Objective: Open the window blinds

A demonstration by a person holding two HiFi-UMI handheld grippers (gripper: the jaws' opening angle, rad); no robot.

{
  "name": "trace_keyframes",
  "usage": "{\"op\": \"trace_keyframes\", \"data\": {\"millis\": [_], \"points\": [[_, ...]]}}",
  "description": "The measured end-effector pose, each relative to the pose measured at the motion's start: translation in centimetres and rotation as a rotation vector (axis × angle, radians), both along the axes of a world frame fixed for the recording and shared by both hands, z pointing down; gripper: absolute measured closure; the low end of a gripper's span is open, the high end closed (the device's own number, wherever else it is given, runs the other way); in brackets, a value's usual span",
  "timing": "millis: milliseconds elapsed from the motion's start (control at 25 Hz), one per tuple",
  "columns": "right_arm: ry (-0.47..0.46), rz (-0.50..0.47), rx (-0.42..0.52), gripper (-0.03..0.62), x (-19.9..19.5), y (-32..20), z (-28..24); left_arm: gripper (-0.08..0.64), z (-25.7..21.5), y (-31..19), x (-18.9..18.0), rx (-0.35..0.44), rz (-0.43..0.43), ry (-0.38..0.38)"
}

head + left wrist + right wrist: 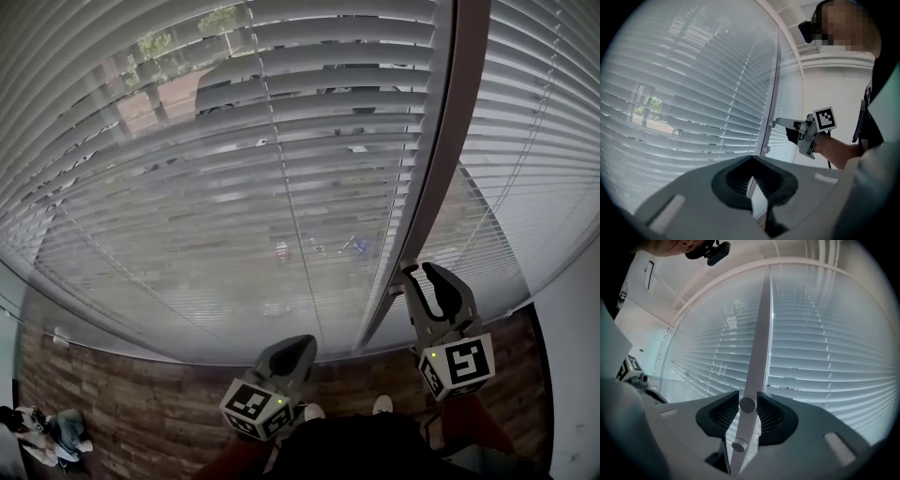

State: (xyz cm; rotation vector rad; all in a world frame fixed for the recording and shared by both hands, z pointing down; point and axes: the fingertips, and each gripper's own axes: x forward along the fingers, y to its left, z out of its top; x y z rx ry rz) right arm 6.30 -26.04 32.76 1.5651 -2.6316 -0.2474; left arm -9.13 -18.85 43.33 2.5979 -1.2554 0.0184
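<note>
Grey slatted blinds [234,187] hang over the window, slats partly tilted, with the street showing through. A second blind [534,141] hangs to the right of a vertical frame post [441,169]. Two small round knobs [747,404] [738,445] stick out of the post [761,333]. My right gripper [428,279] is open and up at the post, and the upper knob [772,124] lies in line between its jaws. My left gripper [291,352] is shut and empty, held low in front of the left blind [693,93], away from the post [774,84].
Wood-look floor [122,394] runs below the window. A white wall [577,356] closes the right side. My shoes [382,405] stand close to the window base. Some clutter [37,436] lies at the lower left.
</note>
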Motion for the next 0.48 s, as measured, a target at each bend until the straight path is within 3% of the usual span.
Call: {"op": "trace_keyframes", "data": {"millis": [480], "points": [[-0.005, 0.051, -0.057, 0.411, 0.0, -1.1, 1.5, 0.558, 0.1, 0.3, -0.1, -0.004, 0.022, -0.013]]}}
